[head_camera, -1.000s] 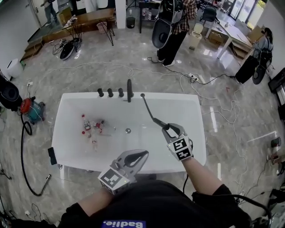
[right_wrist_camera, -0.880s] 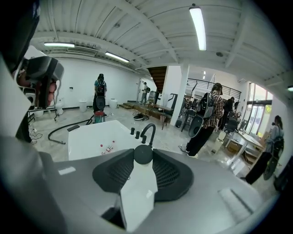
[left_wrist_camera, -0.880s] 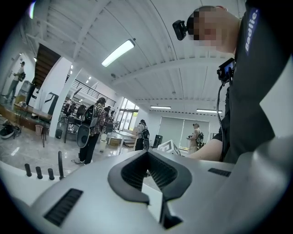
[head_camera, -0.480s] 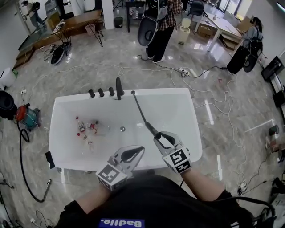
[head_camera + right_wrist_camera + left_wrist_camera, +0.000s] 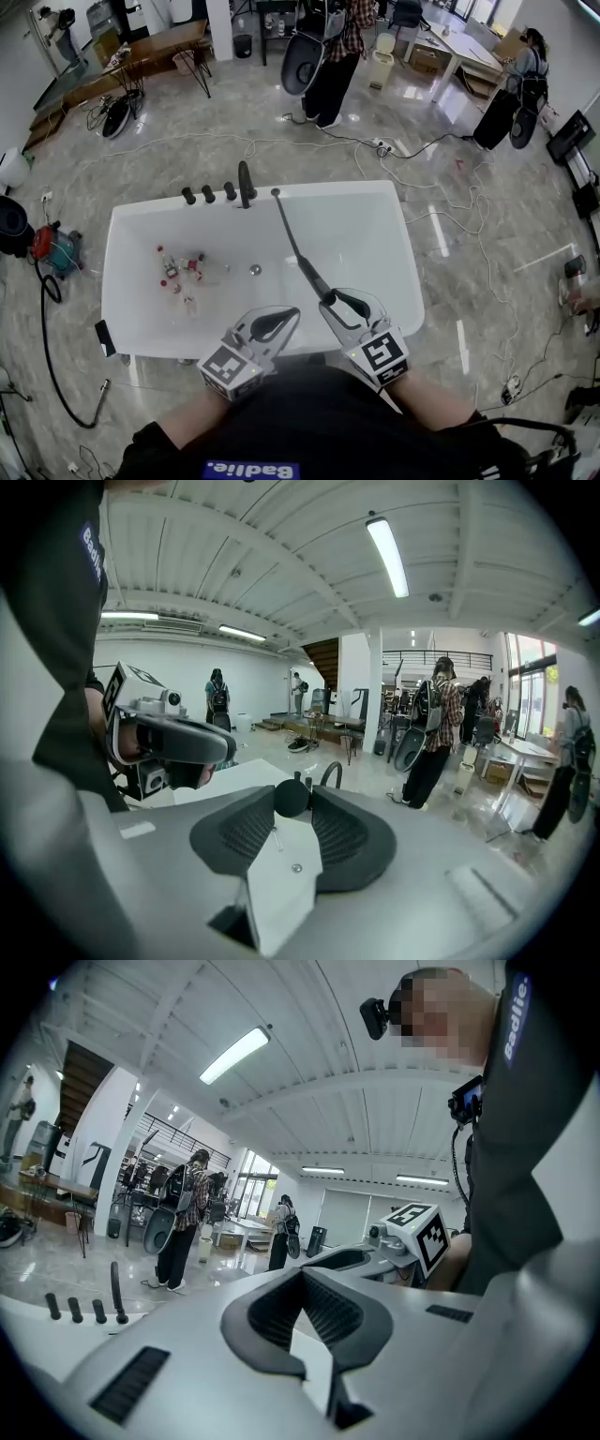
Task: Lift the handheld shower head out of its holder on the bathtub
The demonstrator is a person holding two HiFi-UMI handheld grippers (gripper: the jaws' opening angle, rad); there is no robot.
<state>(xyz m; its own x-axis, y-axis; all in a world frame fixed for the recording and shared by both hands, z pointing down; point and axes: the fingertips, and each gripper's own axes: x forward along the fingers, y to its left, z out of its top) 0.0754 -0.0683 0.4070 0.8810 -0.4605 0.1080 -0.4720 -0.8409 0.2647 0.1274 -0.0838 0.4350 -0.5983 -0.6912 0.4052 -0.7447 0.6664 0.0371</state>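
Observation:
The slim black handheld shower head (image 5: 316,279) hangs over the white bathtub (image 5: 394,281), out of its holder (image 5: 276,193) on the far rim. Its thin black hose runs taut from that holder to the head. My right gripper (image 5: 331,300) is shut on the head near the tub's front rim; in the right gripper view the round black end of the shower head (image 5: 291,797) sits pinched between the jaws of the right gripper (image 5: 292,806). To its left my left gripper (image 5: 285,318) is shut and holds nothing; the left gripper (image 5: 302,1275) shows its pads meeting at the tip.
A black spout (image 5: 246,184) and three knobs (image 5: 208,195) stand on the far rim. Small bottles (image 5: 178,270) lie in the tub's left part, near a drain (image 5: 255,270). On the floor are a red vacuum (image 5: 52,242) and cables (image 5: 441,225). A person (image 5: 330,56) stands beyond the tub.
My right gripper has drawn back toward the tub's front rim and risen, taking the shower head with it and pulling the hose out longer. The left gripper has stayed about where it was.

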